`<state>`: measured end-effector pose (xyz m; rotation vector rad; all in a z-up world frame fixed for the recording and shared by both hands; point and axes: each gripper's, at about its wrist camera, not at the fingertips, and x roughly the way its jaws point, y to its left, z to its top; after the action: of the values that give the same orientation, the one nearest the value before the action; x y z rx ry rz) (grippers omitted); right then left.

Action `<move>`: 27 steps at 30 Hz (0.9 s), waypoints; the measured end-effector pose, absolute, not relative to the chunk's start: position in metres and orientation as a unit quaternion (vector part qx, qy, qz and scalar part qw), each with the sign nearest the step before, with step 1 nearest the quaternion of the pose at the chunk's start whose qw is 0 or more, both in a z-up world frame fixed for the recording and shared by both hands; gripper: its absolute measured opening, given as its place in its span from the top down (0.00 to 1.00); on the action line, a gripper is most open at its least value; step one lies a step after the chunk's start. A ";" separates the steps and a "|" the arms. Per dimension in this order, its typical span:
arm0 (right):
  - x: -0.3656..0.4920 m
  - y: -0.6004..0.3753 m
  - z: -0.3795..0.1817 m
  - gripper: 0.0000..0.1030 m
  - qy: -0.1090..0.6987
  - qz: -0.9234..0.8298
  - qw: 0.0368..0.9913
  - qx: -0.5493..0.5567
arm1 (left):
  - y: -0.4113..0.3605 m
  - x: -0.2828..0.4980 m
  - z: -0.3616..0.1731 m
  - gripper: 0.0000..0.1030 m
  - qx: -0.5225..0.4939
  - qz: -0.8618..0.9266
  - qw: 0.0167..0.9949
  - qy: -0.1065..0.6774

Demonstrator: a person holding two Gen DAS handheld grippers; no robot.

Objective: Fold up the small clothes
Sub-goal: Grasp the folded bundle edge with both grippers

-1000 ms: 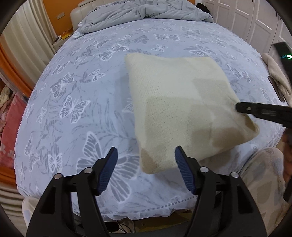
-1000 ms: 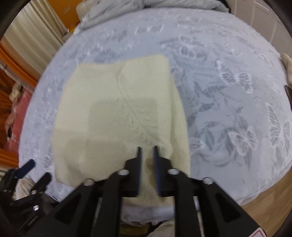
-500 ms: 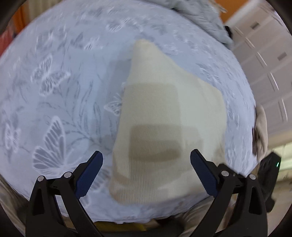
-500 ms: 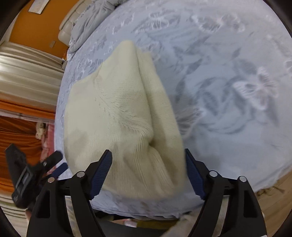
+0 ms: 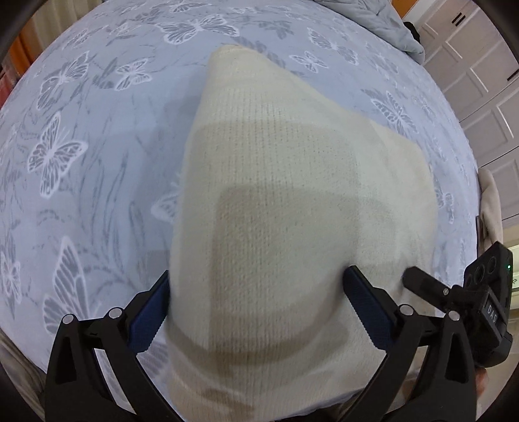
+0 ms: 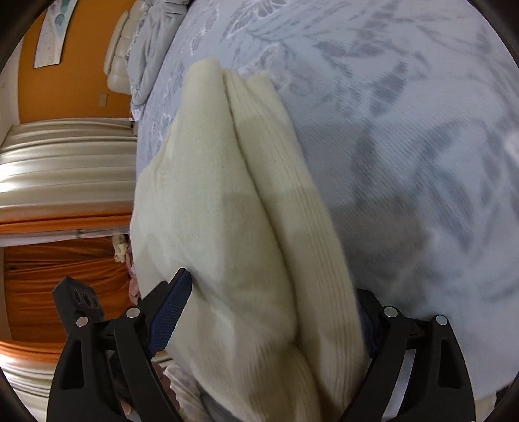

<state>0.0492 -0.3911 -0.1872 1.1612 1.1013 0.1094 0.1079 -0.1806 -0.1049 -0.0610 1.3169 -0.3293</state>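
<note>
A butterfly-print bed (image 5: 81, 168) carries a folded cream knit garment (image 5: 292, 207) at its near edge, long axis running away toward the rumpled duvet (image 5: 373, 19). The left gripper (image 5: 256, 308) and right gripper (image 6: 275, 311), narrower a second ago, now straddle the garment's near end, jaws opening wide, fabric between them but ungripped

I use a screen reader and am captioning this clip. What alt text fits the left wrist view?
A folded cream knit garment lies on a butterfly-print bedsheet, its near edge between the opening jaws of the left gripper. The right gripper reaches in from the lower right.
</note>
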 end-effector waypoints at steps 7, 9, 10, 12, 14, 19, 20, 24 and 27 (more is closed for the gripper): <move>0.066 -0.372 -0.178 0.05 0.504 0.057 0.729 0.460 | -0.183 0.116 -0.111 0.04 -0.028 -0.155 0.776 0.611; 0.069 -0.372 -0.179 0.05 0.502 0.057 0.733 0.455 | -0.185 0.118 -0.113 0.04 -0.031 -0.155 0.777 0.610; 0.070 -0.373 -0.178 0.05 0.500 0.058 0.733 0.457 | -0.185 0.118 -0.113 0.04 -0.033 -0.155 0.776 0.610; 0.071 -0.376 -0.179 0.05 0.494 0.060 0.733 0.463 | -0.184 0.119 -0.115 0.04 -0.037 -0.155 0.776 0.610; 0.072 -0.378 -0.178 0.08 0.488 0.060 0.737 0.464 | -0.184 0.120 -0.116 0.04 -0.039 -0.156 0.775 0.611; 0.058 -0.389 -0.169 0.60 0.448 0.078 0.743 0.491 | -0.182 0.120 -0.104 0.21 -0.038 -0.172 0.770 0.613; 0.053 -0.390 -0.165 0.63 0.440 0.079 0.747 0.493 | -0.183 0.115 -0.094 0.31 -0.029 -0.180 0.774 0.607; 0.026 -0.393 -0.143 0.64 0.408 0.080 0.764 0.494 | -0.176 0.105 -0.069 0.42 -0.046 -0.217 0.764 0.606; 0.018 -0.396 -0.150 0.63 0.428 0.058 0.747 0.506 | -0.175 0.100 -0.077 0.35 -0.058 -0.229 0.748 0.620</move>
<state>0.0178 -0.3960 -0.1498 1.1073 0.9368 0.1276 0.1001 -0.1752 -0.0771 -0.1259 1.3562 -0.5008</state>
